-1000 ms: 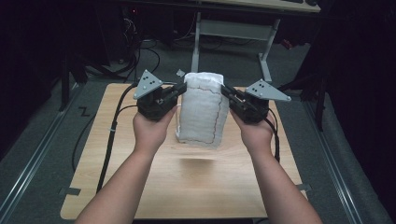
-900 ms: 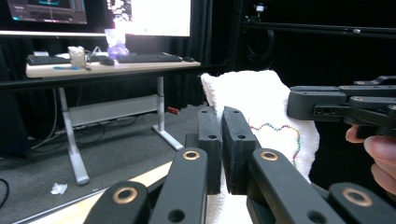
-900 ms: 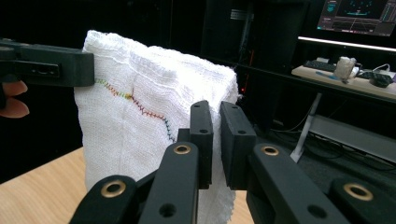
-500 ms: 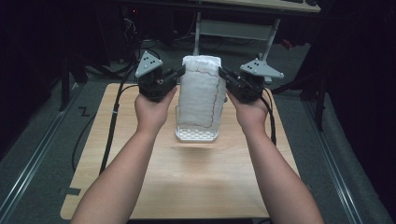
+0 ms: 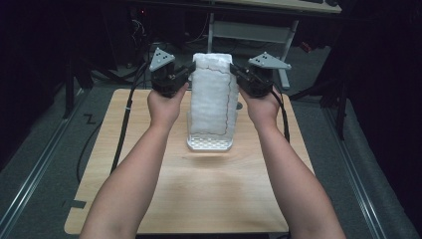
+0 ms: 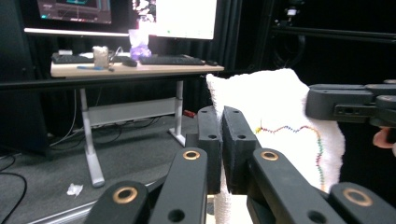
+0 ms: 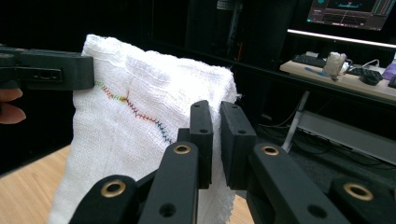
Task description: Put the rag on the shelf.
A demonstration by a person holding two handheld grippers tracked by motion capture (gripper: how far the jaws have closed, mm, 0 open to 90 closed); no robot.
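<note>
A white towel point(image 5: 211, 99) with a coloured zigzag stitch line hangs upright over the wooden table point(image 5: 209, 199). My left gripper point(image 5: 191, 68) is shut on its top left corner and my right gripper point(image 5: 233, 70) on its top right corner. In the left gripper view the jaws point(image 6: 222, 116) pinch the towel's point(image 6: 275, 107) edge, with the other gripper point(image 6: 329, 101) at the far corner. In the right gripper view the jaws point(image 7: 217, 109) clamp the cloth point(image 7: 135, 98). The towel's lower end point(image 5: 210, 143) looks perforated and lies at the table top; I cannot tell whether it touches.
Beyond the table's far edge stands a desk frame with metal legs point(image 5: 291, 50). A desk with keyboards point(image 6: 135, 65) and monitors stands farther back. Cables point(image 5: 124, 119) trail from the grippers over the table's left side. Grey floor with a rail point(image 5: 30, 174) flanks the table.
Both hands have carried the towel away from the person, toward the table's far edge. The towel now hangs longer and straighter. Both grips are unchanged.
</note>
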